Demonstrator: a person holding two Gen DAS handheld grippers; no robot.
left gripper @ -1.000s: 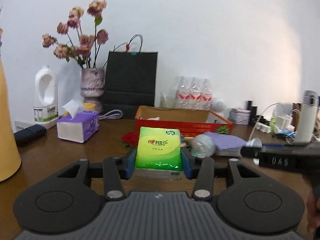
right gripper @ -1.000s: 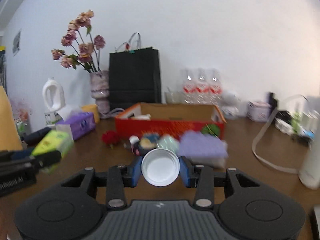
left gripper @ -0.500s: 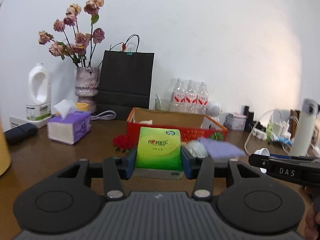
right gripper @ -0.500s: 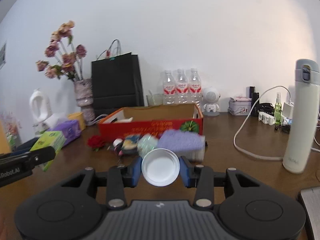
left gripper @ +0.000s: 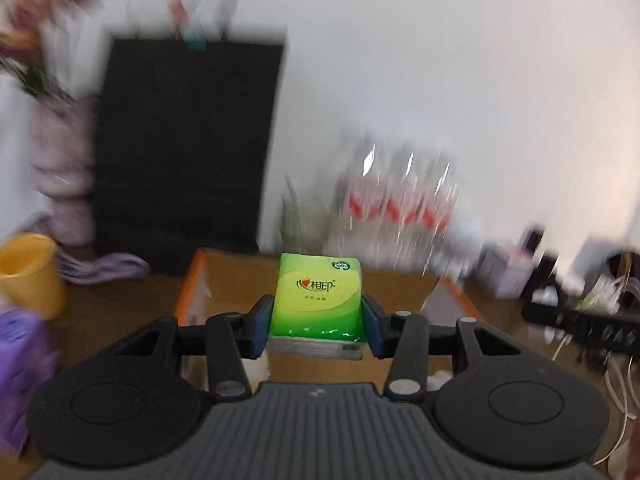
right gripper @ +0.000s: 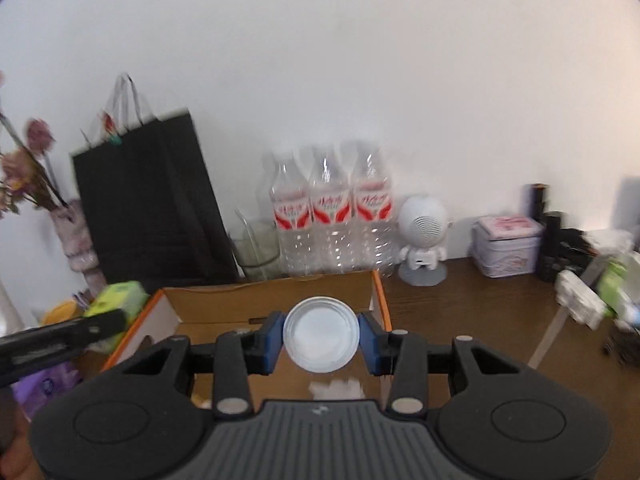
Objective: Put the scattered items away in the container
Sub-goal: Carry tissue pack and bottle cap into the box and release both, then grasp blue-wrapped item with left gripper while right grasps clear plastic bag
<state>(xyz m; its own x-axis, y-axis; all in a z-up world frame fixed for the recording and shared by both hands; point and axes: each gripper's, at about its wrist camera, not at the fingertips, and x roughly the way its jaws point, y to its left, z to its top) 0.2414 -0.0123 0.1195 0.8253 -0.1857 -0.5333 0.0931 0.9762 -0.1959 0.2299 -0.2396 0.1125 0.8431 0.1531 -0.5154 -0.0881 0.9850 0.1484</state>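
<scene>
We hang over the open box [right gripper: 224, 304], its orange rims to either side and bare cardboard floor below, with bottles [right gripper: 330, 216] and a black bag [right gripper: 152, 204] behind it. Our left hand-held gripper [left gripper: 316, 330] is clamped on a green tissue pack [left gripper: 318, 294] bearing Chinese characters and a heart; our right hand-held gripper [right gripper: 321, 340] is clamped on a white cup [right gripper: 321, 334], both above the box.

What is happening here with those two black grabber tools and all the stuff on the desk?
A person is tidying the desk with a hand-held gripper in each hand. The left gripper has its jaws shut on a green tissue pack; the right gripper clamps a white round lid. Both are held over the open cardboard box, where loose items go. Neither item has been released yet.
</scene>
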